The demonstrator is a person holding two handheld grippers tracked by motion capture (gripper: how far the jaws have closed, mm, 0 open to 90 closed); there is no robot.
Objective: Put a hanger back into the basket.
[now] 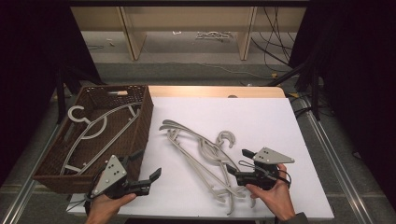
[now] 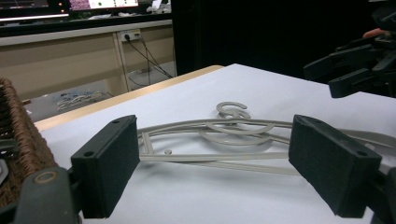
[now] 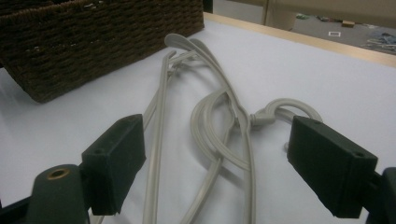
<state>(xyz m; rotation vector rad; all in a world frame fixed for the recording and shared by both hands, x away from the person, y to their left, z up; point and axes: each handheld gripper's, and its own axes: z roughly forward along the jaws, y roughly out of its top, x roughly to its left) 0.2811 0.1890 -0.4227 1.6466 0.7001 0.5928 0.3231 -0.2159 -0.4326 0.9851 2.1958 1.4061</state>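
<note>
Pale grey hangers (image 1: pixel 201 154) lie on a white table (image 1: pixel 261 121) beside a dark brown woven basket (image 1: pixel 140 126).

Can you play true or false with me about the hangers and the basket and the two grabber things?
1. A hanger is lying inside the brown basket. True.
2. The right gripper is squeezing a hanger. False: its jaws stand wide apart with nothing between them, and the hangers on the white table lie beyond them.
3. The basket sits on the left side of the table. True.
4. The pile of hangers on the table is bright red. False: they are pale grey.
5. The left gripper is shut tight. False: its jaws are open and empty, close to the basket's near corner.
</note>
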